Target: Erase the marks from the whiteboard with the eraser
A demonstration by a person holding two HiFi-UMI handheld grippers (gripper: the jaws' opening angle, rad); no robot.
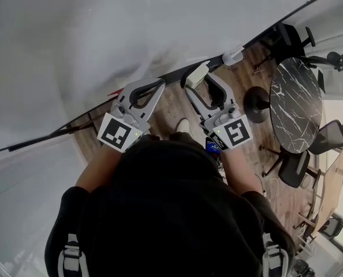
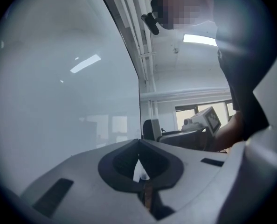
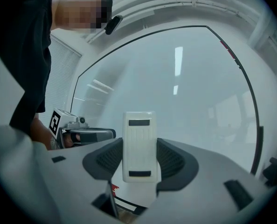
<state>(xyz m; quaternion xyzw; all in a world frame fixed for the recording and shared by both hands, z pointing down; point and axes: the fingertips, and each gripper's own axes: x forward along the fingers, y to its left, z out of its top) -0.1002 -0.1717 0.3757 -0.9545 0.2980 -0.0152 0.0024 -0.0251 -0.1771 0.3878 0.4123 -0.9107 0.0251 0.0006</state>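
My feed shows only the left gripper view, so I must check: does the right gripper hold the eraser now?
Observer: Yes, the right gripper has its tongs shut on the white eraser.
Operator: Any marks on the whiteboard ahead of it?
Observer: None in the right gripper view; the whiteboard shows only light reflections.
Operator: Does the eraser touch it?
Observer: Cannot tell; the head view shows it beside the dark frame.

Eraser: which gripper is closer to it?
Right. The right gripper clamps the eraser between its jaws; the left gripper sits apart to its left, jaws shut, empty.
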